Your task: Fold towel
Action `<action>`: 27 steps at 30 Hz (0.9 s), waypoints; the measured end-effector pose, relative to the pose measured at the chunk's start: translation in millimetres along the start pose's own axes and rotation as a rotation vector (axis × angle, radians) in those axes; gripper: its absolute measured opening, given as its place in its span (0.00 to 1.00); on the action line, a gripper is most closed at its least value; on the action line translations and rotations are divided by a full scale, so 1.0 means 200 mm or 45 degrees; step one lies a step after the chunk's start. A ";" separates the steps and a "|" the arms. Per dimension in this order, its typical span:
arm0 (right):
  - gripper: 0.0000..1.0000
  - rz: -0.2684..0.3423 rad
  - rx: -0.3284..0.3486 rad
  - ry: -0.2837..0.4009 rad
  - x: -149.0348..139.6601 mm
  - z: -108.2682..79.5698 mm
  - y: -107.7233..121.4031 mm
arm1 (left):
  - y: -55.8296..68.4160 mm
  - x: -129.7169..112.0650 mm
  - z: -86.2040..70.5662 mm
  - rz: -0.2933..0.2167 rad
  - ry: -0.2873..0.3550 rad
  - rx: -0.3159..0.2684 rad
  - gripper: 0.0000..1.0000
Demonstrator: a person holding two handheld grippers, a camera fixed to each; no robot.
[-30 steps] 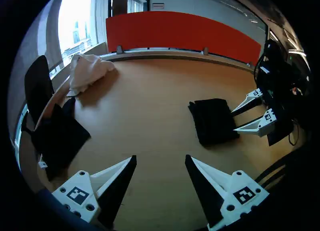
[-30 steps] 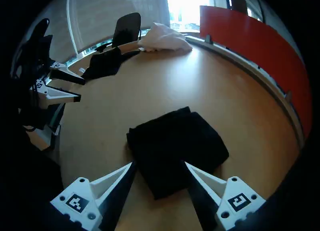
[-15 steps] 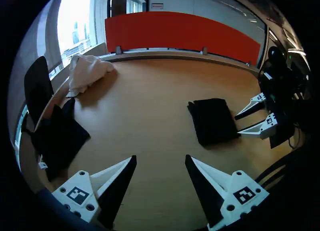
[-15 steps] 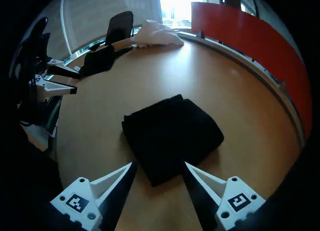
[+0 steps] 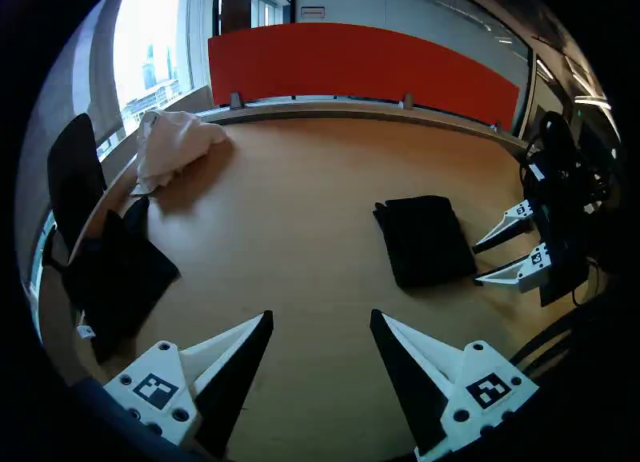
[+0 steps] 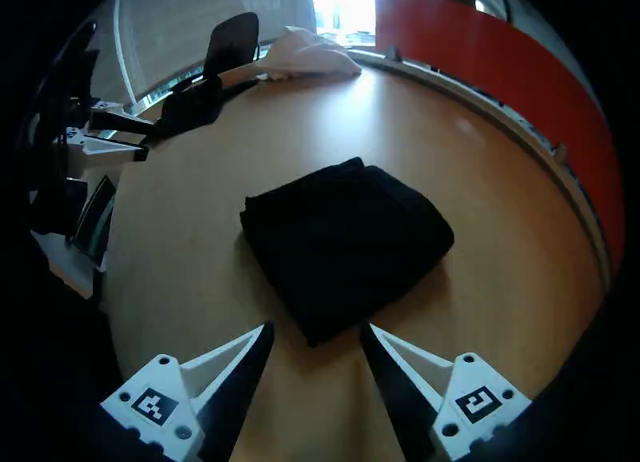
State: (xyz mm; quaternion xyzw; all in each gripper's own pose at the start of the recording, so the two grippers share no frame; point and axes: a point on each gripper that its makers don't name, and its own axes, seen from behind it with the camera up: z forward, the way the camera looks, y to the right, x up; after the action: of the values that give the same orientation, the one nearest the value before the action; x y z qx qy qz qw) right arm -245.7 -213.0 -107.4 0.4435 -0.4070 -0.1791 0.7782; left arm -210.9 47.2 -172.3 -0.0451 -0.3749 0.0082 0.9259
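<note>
We see the black towel (image 6: 344,250) folded into a thick, compact rectangle, lying flat on the bench (image 6: 184,246) at mid-frame, just above our right gripper (image 6: 316,328). Its fingers are spread, as are those of the left gripper (image 5: 320,314), both empty.

We cannot count the folds in the black towel (image 6: 344,246); its surface reads flat black. Dark cloth (image 5: 120,278) at the bench (image 5: 304,182) edge: shape unclear. Chair (image 5: 70,174) cut off at the edge. Whatever holds the right tongs (image 5: 478,264) is lost in shadow.
</note>
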 end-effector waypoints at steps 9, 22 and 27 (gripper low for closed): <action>0.71 0.020 -0.053 -0.017 -0.05 0.02 0.04 | 0.00 -0.01 -0.01 -0.002 0.002 0.000 0.90; 0.32 0.029 -0.085 -0.009 -0.05 0.03 0.03 | 0.00 -0.02 -0.01 -0.007 -0.001 0.002 0.90; 0.12 0.044 -0.095 -0.001 -0.05 0.03 0.03 | 0.00 -0.03 -0.02 -0.005 -0.003 0.002 0.90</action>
State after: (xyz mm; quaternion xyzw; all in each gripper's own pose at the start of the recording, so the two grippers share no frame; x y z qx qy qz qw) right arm -257.6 -206.9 -104.5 0.4070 -0.4078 -0.1809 0.7971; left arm -212.6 47.0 -178.2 -0.0436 -0.3759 0.0067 0.9256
